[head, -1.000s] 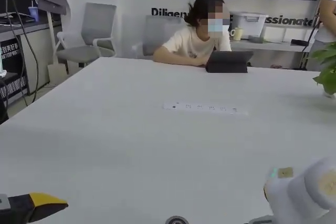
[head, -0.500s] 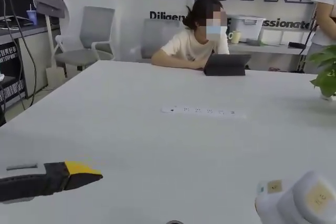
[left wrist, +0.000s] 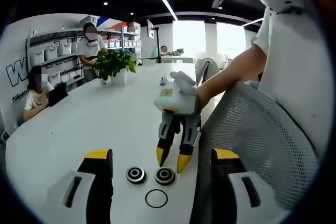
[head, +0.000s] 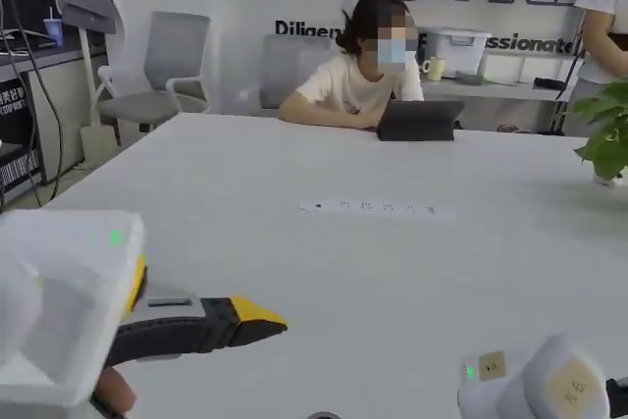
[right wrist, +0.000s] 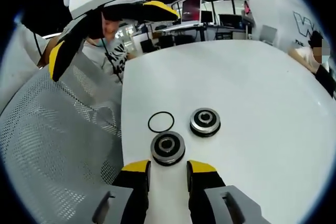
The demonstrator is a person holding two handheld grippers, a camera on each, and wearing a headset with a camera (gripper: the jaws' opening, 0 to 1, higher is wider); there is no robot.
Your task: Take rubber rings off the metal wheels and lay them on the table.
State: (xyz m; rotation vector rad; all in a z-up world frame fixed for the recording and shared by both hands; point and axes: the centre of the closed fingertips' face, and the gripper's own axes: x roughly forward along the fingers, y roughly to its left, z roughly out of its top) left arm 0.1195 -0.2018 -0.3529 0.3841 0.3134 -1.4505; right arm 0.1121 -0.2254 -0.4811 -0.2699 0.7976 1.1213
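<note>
The move turns on the near wheel (right wrist: pixel 168 148). In the right gripper view it lies low in the centre of the frame, straight ahead of the right hand-held gripper (right wrist: pixel 169 167) and in line with the gap between its jaws. It lies flat on the white desk (right wrist: pixel 252 87), hub facing up. Being round, it has no long axis to line up with, so the approach can come straight on.

The right hand-held gripper's jaws stand a little apart with nothing between them, their yellow tips just short of the wheel's rim and not touching it. The second wheel (right wrist: pixel 205 121) lies a little further up and to the right. A loose rubber ring (right wrist: pixel 160 122) lies flat on the desk up and to the left of the near wheel, beside the second wheel and close to the desk's edge.

I cannot tell from these views which wheel carries a ring. The near one shows a dark outer band, so it is probably the one to strip.

The left hand-held gripper (right wrist: pixel 110 35) is in the upper left of that frame, above a mesh chair (right wrist: pixel 58 145). Its jaws are spread wide and empty, well apart from both wheels. The right one is plainly nearer. It will likely need to spread a little more to catch the rim.
</note>
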